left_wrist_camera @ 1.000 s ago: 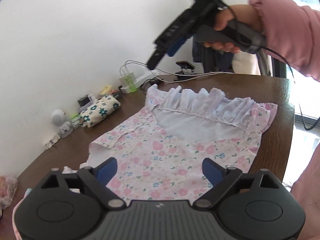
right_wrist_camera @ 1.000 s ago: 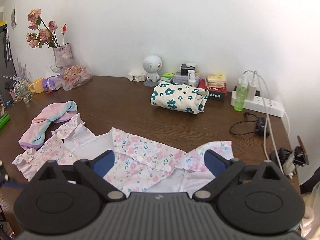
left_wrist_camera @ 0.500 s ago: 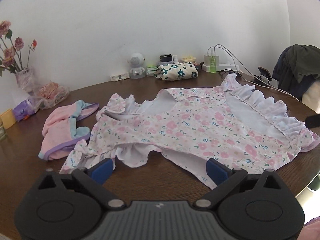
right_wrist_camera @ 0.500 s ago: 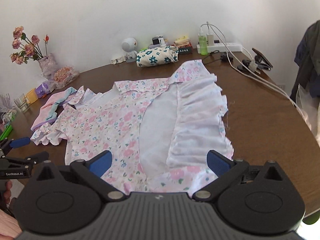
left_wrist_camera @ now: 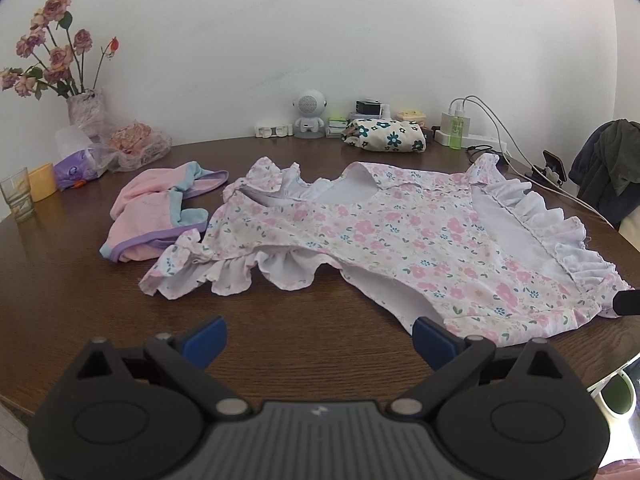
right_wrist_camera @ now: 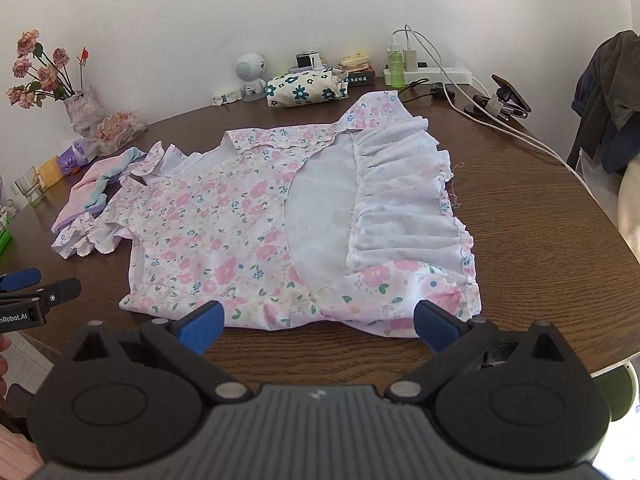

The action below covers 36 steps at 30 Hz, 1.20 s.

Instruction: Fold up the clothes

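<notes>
Left wrist view: the left gripper (left_wrist_camera: 320, 338) hangs low over the near edge of the brown worktop (left_wrist_camera: 300, 344), its blue-tipped fingers (left_wrist_camera: 206, 338) spread wide with nothing between them. A floral dress (left_wrist_camera: 400, 236) lies spread flat across the middle and right of the worktop, its white ruffled hem toward the right edge and a frilled sleeve reaching toward the left. One bottom corner of the dress lies just beside the right-hand finger, though contact cannot be told. A pink garment (left_wrist_camera: 156, 218) with blue and purple trim sits crumpled just left of the dress, touching its sleeve. Along the far edge stand a folded flowered cloth (left_wrist_camera: 384, 140), a small white robot figure (left_wrist_camera: 309, 114) and a power strip (left_wrist_camera: 472, 136); a vase (left_wrist_camera: 84, 108) of dried roses and a glass (left_wrist_camera: 17, 200) stand at the far left corner. Right wrist view: the right gripper (right_wrist_camera: 320, 322) hovers over the near edge, fingers (right_wrist_camera: 434, 324) equally wide apart and empty, with the dress (right_wrist_camera: 248, 220) directly ahead and its near edge lying between the fingertips' span. The ruffle runs along the dress's right side. The left gripper (right_wrist_camera: 24, 292) shows at the left edge of this view, off the worktop's (right_wrist_camera: 540, 220) near left corner. A dark jacket (right_wrist_camera: 608, 92) hangs beyond the right edge.
</notes>
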Tool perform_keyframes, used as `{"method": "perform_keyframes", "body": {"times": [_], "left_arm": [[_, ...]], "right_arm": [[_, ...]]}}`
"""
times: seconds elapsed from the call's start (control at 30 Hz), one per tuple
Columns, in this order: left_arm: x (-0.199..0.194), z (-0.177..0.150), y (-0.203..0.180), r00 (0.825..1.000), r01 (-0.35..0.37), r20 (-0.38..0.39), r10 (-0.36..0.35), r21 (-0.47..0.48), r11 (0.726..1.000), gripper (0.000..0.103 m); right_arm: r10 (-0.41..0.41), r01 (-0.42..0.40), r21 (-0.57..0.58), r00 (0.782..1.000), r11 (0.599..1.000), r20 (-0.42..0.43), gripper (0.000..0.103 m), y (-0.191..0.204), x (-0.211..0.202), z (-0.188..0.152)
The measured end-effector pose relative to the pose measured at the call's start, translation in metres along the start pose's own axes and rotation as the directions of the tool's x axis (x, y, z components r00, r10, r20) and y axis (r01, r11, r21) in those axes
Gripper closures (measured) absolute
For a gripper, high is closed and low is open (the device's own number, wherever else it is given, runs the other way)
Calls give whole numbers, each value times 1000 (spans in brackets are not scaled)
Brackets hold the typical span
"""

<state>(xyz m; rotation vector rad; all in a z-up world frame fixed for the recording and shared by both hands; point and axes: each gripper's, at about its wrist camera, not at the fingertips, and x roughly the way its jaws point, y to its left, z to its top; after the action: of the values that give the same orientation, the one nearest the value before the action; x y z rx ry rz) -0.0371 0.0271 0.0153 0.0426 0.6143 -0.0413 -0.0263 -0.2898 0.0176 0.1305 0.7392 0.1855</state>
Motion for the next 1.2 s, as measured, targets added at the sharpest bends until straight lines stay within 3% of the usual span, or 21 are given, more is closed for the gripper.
{"method": "perform_keyframes", "body": {"times": [0.07, 0.27, 0.4, 0.5, 0.6, 0.8, 0.93, 1.0, 1.13, 1.2], "left_arm": [[0, -1, -2, 1000, 12, -2, -11, 12, 1000, 3], [2, 3, -20, 997, 77, 14, -82, 214, 974, 3], [4, 6, -31, 991, 117, 16, -130, 344, 932, 3], [5, 8, -40, 986, 143, 13, -166, 438, 888, 4], [10, 4, -55, 982, 162, -6, -190, 552, 818, 7], [20, -4, -85, 972, 193, -55, -230, 748, 635, 18], [27, -10, -105, 964, 207, -92, -249, 848, 488, 25], [30, -11, -107, 965, 201, -95, -244, 866, 458, 31], [39, -9, -109, 967, 197, -112, -227, 896, 398, 59], [41, -11, -109, 964, 206, -124, -234, 906, 369, 67]], "right_arm": [[0, 0, 4, 1000, 1000, -3, 0, 0, 1, -1], [-2, 2, -17, 999, 1000, 38, 0, -4, 0, -2], [-42, 59, -206, 995, 977, 88, 0, -10, -3, 2], [-27, 51, -436, 998, 898, 61, 0, -12, -7, 8], [-38, 18, -628, 999, 778, -18, 1, -11, -5, 11], [-50, -46, -733, 993, 679, -108, 17, -20, 5, 14], [-36, -82, -743, 989, 665, -142, 24, -24, 11, 13], [-29, -100, -746, 987, 659, -158, 28, -26, 14, 12], [-25, -124, -745, 982, 655, -186, 46, -30, 20, 12], [-29, -128, -744, 981, 656, -194, 50, -33, 22, 13]]}}
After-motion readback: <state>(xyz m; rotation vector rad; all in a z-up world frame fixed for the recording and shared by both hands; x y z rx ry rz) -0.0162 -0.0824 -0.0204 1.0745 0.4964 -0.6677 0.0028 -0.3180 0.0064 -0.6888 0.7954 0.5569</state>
